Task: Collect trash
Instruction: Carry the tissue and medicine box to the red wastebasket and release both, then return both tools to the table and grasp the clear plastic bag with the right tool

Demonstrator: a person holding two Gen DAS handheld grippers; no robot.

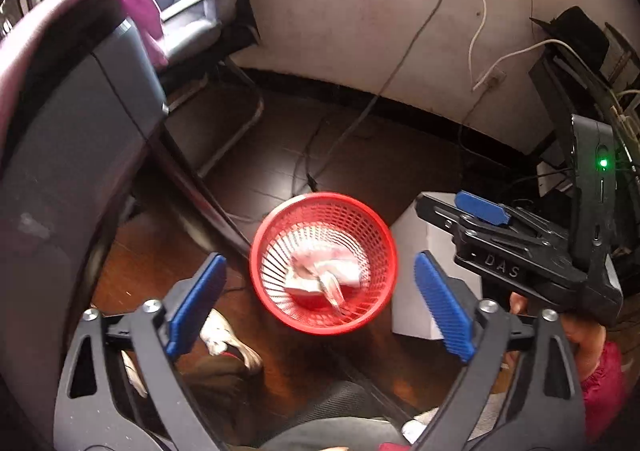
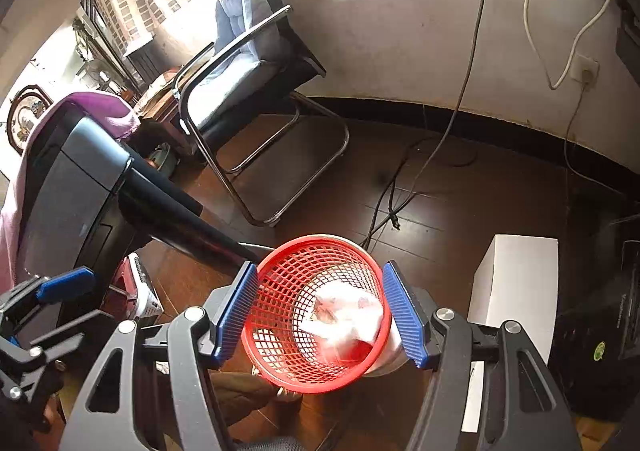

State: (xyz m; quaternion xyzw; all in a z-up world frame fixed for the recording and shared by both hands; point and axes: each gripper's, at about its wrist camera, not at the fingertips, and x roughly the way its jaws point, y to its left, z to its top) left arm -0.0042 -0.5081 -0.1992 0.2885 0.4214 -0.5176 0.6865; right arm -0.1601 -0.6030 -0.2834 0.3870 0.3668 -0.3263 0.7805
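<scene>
Crumpled paper trash (image 1: 326,275) lies at the bottom of the red mesh basket (image 1: 280,211) on the floor. Both the left gripper (image 1: 320,303) and the right gripper (image 2: 320,315) hang above it with jaws spread and empty. For more trash, I would release squarely over the rim so nothing bounces out.

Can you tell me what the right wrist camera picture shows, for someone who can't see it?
A red mesh basket with crumpled white trash inside sits on a dark floor, seen between the blue pads of the open right gripper. A white box stands to its right, and a black chair stands by the wall behind.
</scene>
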